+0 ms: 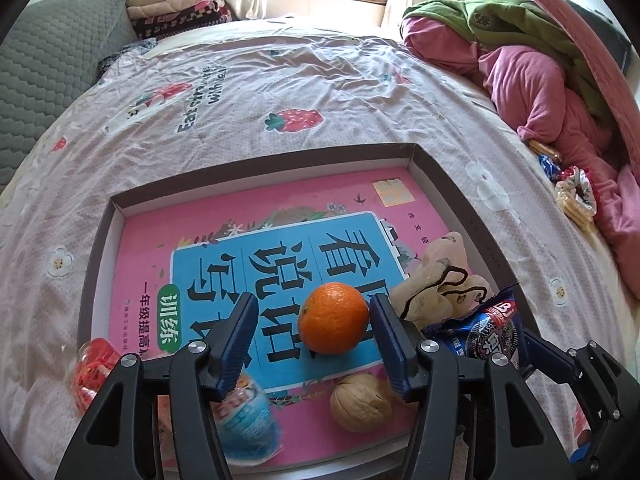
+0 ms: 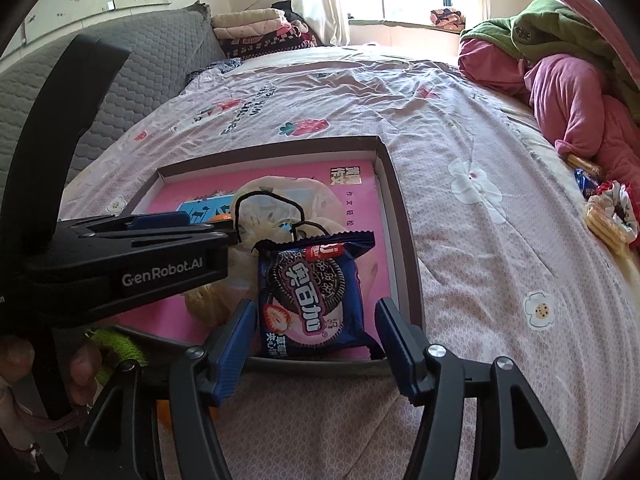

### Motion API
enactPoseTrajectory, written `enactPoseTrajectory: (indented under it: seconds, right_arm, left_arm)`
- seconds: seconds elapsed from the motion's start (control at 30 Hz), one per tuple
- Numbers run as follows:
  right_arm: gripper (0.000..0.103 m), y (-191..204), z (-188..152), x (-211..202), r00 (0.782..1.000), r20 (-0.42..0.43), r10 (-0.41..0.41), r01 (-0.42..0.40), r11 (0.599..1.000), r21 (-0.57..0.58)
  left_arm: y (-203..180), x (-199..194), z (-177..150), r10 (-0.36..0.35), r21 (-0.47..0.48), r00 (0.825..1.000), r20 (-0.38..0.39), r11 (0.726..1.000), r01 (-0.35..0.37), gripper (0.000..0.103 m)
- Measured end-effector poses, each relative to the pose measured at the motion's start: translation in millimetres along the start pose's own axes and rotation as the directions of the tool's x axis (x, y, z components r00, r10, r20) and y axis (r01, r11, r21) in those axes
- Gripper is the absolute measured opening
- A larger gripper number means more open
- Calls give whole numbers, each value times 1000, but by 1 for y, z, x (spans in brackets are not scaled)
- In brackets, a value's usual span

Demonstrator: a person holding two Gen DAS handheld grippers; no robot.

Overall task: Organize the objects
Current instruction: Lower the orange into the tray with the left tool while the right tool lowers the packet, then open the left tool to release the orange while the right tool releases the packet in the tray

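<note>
Scene: a bed (image 1: 320,80) with a pink strawberry-print sheet; a shallow brown-rimmed box tray (image 1: 440,172) lies on it, its floor covered by a pink children's workbook (image 1: 208,240) with a blue title panel. Left claw (image 1: 312,320): blue pads apart, with a mandarin orange (image 1: 334,318) sitting on the workbook between them; a visible gap on the left side, the right pad very near the fruit, contact there cannot be judged. The orange rests on the book, not lifted. Just nearer than the orange, a walnut (image 1: 360,402) lies on the workbook; to the near left, partly behind the left finger, a small blue-and-white cup-shaped container (image 1: 248,420). A red-orange packet (image 1: 90,372) sits at the tray's near-left edge, partly blurred. To the right of the orange, a cream drawstring pouch (image 1: 436,280) with a black cord, and touching its near side a blue cookie packet (image 1: 492,328). Right claw (image 2: 316,320): pads apart, straddling the cookie packet (image 2: 312,292), which lies flat in the tray's near-right corner against the rim (image 2: 400,216); clear gaps on both sides, no pad pressing. In the right wrist view the left claw's black body (image 2: 132,256) crosses from the left, and fingers of the person's hand (image 2: 80,364) show at the lower left. Far right on the bed: piled pink and green bedding (image 1: 540,80), with snack wrappers (image 1: 576,200) beside it.
</note>
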State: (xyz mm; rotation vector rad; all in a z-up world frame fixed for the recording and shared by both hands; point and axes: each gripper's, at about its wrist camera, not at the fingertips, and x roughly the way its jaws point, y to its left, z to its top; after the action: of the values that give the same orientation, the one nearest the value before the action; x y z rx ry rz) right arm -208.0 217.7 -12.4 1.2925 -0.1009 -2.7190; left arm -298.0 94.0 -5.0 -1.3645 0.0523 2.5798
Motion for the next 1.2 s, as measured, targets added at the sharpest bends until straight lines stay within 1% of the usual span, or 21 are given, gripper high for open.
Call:
enactPoseTrajectory:
  seconds: [0.37, 0.67, 0.83, 1.2]
  right_arm:
    - [63, -1, -3, -11, 1000, 7, 3, -3, 1000, 10]
    - [63, 3, -4, -23, 1000, 11, 18, -18, 1000, 5]
    - [63, 6, -3, -34, 999, 38, 35, -36, 999, 7]
    - [63, 16, -3, -65, 996, 90, 29, -29, 1000, -6]
  left_arm:
    - [0, -26, -3, -13, -15, 999, 41, 1000, 14, 63]
    - [8, -50, -15, -10, -39, 998, 57, 999, 12, 64]
    - [12, -65, -22, -1, -47, 998, 70, 999, 4, 65]
    - [13, -102, -34, -6, -57, 993, 121, 998, 13, 68]
